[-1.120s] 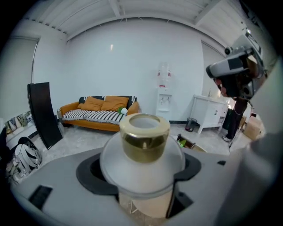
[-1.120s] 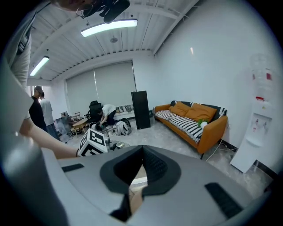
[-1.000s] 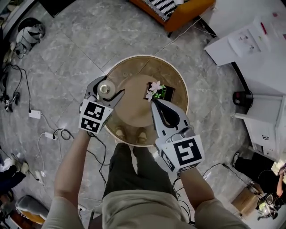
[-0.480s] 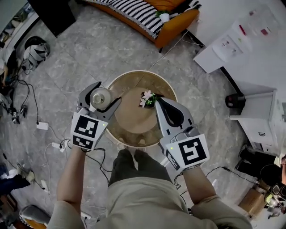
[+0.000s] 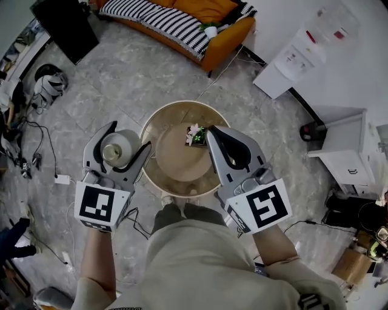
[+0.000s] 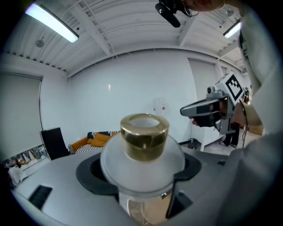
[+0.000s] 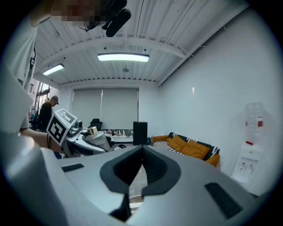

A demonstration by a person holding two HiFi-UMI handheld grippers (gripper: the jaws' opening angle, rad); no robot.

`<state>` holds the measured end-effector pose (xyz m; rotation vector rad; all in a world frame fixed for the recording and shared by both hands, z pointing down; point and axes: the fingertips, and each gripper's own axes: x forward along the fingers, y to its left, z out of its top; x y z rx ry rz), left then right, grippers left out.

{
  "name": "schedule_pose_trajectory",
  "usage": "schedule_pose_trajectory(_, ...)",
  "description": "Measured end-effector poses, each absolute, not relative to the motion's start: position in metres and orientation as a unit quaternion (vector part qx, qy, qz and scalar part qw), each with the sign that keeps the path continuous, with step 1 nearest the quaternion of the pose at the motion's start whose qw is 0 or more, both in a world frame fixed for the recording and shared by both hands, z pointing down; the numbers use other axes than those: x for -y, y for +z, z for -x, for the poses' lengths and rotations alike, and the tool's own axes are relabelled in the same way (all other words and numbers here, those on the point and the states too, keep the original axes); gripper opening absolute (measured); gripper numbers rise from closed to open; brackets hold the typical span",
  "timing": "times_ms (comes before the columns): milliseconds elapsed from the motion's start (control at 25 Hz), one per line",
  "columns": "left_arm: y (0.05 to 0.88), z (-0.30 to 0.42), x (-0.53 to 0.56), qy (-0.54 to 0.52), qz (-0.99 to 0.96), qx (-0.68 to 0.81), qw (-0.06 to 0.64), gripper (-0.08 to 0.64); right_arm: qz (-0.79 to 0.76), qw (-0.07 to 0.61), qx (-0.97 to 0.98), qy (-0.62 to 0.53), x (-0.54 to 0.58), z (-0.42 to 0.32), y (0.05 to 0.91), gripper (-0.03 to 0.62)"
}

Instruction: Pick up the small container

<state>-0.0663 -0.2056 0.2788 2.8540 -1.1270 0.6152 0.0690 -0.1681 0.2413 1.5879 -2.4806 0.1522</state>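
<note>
the left gripper [image 5: 128,137] pinches the small container [image 5: 119,145], a frosted white pot with a gold neck [image 6: 144,134]. in the left gripper view its round body [image 6: 142,155] fills the gap, with a dark jaw pad pressed to each side and the open mouth pointing up.

in the head view the container is off the round table [image 5: 176,164], seen against the floor just past the table's 9 o'clock rim.

the right gripper [image 5: 211,130] has its tongs pressed together with nothing between them; the right gripper view shows the two pads meeting in one line [image 7: 142,152]. its tip is over the table at about 1 o'clock, just beside a small flower sprig [image 5: 194,134], at the sprig's 3 o'clock.

an orange sofa [image 5: 203,12] with a striped throw is at 12 o'clock, well apart from the table.
</note>
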Motion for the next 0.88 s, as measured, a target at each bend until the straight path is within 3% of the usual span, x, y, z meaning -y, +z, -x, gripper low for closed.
schedule_pose_trajectory(320,0.258,0.068,0.160,0.194,-0.921,0.338,0.004,0.336,-0.532,0.110,0.838,0.047,0.141,-0.060,0.233,-0.003)
schedule_pose_trajectory(880,0.300,0.086,0.122,0.232,-0.911,0.339,0.031,0.336,-0.534,0.180,0.823,0.073,0.125,-0.059,0.288,-0.005)
